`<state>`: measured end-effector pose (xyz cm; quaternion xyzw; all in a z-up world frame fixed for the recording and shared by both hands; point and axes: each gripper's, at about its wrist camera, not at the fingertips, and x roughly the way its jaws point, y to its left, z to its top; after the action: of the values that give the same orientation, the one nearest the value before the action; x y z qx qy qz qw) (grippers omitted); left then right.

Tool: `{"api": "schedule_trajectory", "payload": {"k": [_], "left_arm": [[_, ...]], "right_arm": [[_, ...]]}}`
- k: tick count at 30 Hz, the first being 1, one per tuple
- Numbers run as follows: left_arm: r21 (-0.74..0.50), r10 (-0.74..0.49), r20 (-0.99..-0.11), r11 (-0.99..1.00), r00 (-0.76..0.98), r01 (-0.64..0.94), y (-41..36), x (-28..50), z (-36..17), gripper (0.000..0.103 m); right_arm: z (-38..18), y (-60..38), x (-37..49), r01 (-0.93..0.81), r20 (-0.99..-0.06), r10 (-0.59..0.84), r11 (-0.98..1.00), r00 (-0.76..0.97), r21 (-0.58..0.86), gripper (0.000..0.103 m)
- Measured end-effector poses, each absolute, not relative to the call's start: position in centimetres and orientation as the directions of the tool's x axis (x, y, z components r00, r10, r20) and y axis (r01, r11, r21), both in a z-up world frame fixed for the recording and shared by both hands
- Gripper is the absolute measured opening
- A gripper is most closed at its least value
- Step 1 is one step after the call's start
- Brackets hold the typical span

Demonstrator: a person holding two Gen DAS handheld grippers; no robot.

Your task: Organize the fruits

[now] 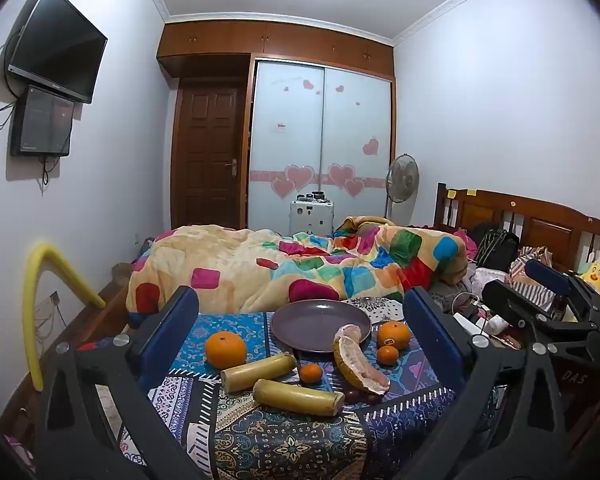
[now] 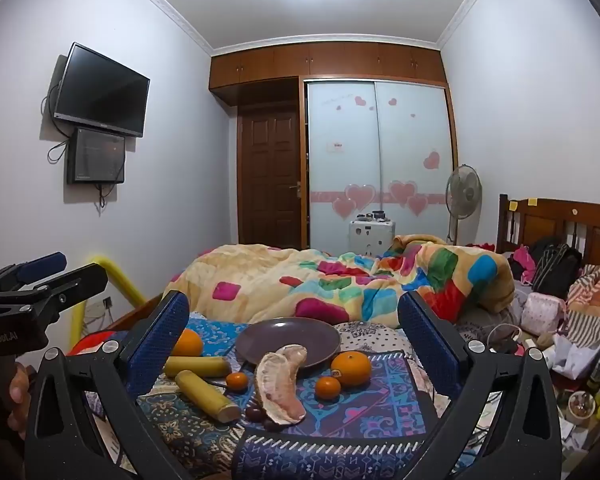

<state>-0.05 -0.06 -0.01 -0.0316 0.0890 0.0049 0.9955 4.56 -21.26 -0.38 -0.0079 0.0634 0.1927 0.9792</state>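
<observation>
1. Left wrist view: left gripper [image 1: 300,312] spread wide, nothing between its blue fingers [image 1: 178,320]; raised above the fruit.
2. Right wrist view: right gripper [image 2: 294,320] likewise spread, holding nothing.
3. Purple plate [image 1: 300,324] sits on the patterned cloth [image 1: 284,444], no whole fruit inside it.
4. Pomelo segments [image 1: 358,356] overlap the plate's near rim.
5. Large orange [image 1: 225,349] left of plate; second large orange [image 1: 393,335] right, small mandarin [image 1: 387,355] just beside it.
6. Another mandarin [image 1: 311,373] lies between two sugarcane pieces [image 1: 298,396] and the pomelo.
7. Colourful blanket [image 1: 300,264] behind.
</observation>
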Motion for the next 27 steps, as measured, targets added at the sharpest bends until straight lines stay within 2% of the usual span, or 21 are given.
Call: {"api": "schedule_trajectory", "payload": {"k": [27], "left_arm": [[-0.038, 0.004, -0.163, 0.999, 0.987, -0.01, -0.53, -0.58, 0.03, 0.103]], "right_arm": [[-0.24, -21.24, 4.19, -0.38, -0.121, 0.379, 0.925, 0.918, 0.015, 0.103]]}}
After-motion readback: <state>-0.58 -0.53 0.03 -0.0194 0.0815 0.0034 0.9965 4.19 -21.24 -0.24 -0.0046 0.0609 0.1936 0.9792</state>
